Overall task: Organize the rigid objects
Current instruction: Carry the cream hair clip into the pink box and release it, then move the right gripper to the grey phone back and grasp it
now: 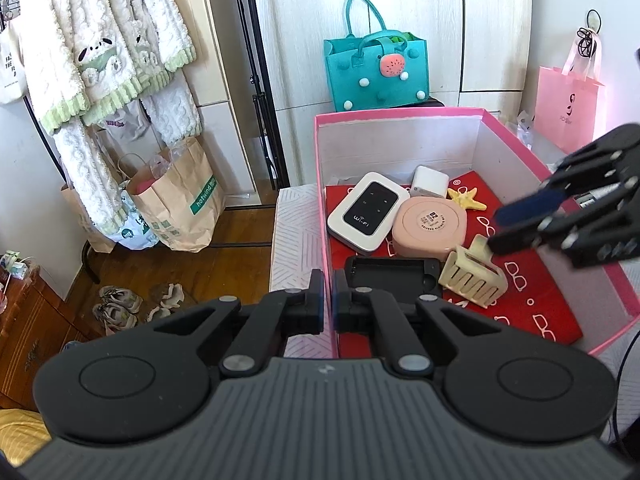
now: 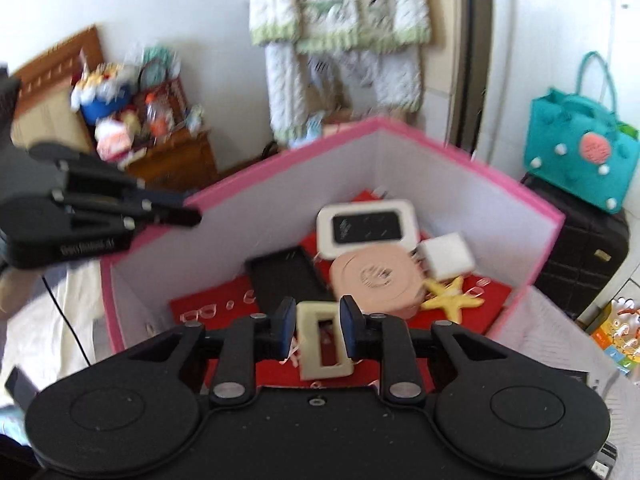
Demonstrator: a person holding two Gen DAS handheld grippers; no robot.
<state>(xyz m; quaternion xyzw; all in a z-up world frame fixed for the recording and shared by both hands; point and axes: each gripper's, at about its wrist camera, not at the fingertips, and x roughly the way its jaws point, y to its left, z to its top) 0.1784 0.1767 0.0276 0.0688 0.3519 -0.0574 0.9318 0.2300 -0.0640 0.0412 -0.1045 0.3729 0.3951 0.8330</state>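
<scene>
We are keeping our left gripper (image 1: 328, 300) shut and empty at the pink box (image 1: 400, 114) wall; our right gripper (image 2: 316, 330) jaws are standing slightly apart around the clip (image 2: 324, 340), lying inside on red cloth (image 1: 552, 320).

Teal handbag (image 1: 376, 68), pink paper bag (image 1: 568, 106)

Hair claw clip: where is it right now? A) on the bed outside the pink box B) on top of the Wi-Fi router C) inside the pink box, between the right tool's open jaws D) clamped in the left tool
C: the cream hair claw clip lies on the red lining inside the pink box, with the right tool straddling it, both pads standing clear of its sides.
</scene>
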